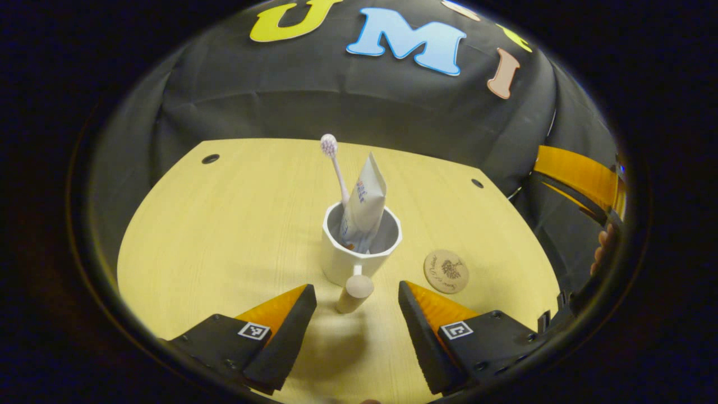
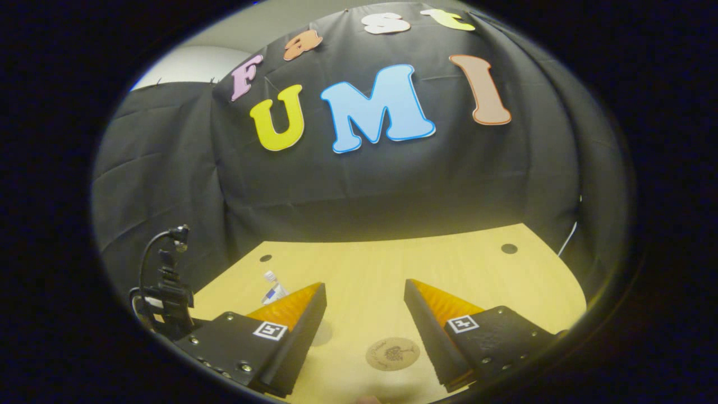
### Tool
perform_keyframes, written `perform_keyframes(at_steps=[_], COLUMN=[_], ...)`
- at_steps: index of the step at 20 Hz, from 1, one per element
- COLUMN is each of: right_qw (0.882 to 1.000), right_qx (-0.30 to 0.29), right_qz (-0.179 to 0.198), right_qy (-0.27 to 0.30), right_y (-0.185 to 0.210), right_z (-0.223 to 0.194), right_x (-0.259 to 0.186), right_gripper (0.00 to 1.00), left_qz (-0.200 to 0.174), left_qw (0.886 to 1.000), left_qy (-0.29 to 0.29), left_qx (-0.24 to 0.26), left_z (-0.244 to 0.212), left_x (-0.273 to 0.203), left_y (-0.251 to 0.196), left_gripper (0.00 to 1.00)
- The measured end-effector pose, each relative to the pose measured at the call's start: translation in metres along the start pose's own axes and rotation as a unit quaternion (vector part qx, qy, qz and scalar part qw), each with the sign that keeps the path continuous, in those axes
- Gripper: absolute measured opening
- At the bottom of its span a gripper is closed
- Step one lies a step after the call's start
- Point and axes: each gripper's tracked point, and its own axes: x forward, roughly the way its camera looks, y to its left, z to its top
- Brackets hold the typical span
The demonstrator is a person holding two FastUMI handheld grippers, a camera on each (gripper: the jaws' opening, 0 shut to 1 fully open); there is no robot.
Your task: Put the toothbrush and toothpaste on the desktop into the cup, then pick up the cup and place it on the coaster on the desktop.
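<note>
A white cup (image 1: 362,247) stands upright mid-table in the left gripper view. In it stand a toothbrush (image 1: 335,163), head up, and a toothpaste tube (image 1: 368,196). The cup's wooden handle (image 1: 354,294) points toward me and lies between the fingers of my open left gripper (image 1: 354,288), which do not touch it. A round wooden coaster (image 1: 446,271) lies flat just right of the cup. In the right gripper view my right gripper (image 2: 365,284) is open and holds nothing, raised above the coaster (image 2: 392,353). The tube's top (image 2: 274,290) peeks out behind its left finger.
The yellow wooden desktop (image 1: 224,224) has small dark holes near its far corners (image 1: 210,159). The other gripper (image 1: 580,179) and a hand (image 1: 603,247) hover at the right edge of the left gripper view. A black stand with a cable (image 2: 168,286) stands off the table's left side.
</note>
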Motion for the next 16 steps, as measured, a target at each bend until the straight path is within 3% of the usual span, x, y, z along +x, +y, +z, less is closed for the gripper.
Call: perform_keyframes(at_steps=[8, 10, 11, 12, 13, 14, 15, 16], right_qw=[1.0, 1.0, 1.0, 0.999, 0.999, 0.999, 0.999, 0.999], right_qx=[-0.003, -0.006, -0.006, -0.005, -0.003, -0.001, 0.001, 0.003], right_qz=[-0.014, -0.02, -0.022, -0.024, -0.027, -0.03, -0.032, -0.034], right_qy=[0.017, 0.019, 0.02, 0.022, 0.023, 0.024, 0.026, 0.027], right_y=[-0.021, -0.027, -0.029, -0.031, -0.034, -0.037, -0.04, -0.042], right_z=[-0.012, -0.015, -0.016, -0.017, -0.018, -0.018, -0.019, -0.019], right_x=[-0.018, -0.023, -0.024, -0.026, -0.026, -0.027, -0.027, -0.028], right_gripper=[0.88, 0.88, 0.88, 0.88, 0.88, 0.88, 0.88, 0.88], left_qz=[0.011, 0.015, 0.014, 0.015, 0.013, 0.017, 0.02, 0.024], left_qw=[0.997, 0.996, 0.996, 0.995, 0.995, 0.994, 0.993, 0.993], left_qy=[0.073, 0.087, 0.093, 0.098, 0.103, 0.109, 0.114, 0.118], left_qx=[-0.005, -0.008, -0.006, -0.002, 0.002, 0.007, 0.013, 0.02], left_z=[-0.003, -0.007, -0.007, -0.008, -0.009, -0.01, -0.01, -0.009], left_x=[0.016, 0.02, 0.023, 0.024, 0.026, 0.026, 0.03, 0.033], left_y=[0.007, 0.006, 0.006, 0.004, 0.002, 0.001, 0.001, 0.002], left_gripper=[0.91, 0.89, 0.77, 0.72, 0.78, 0.69, 0.78, 0.72])
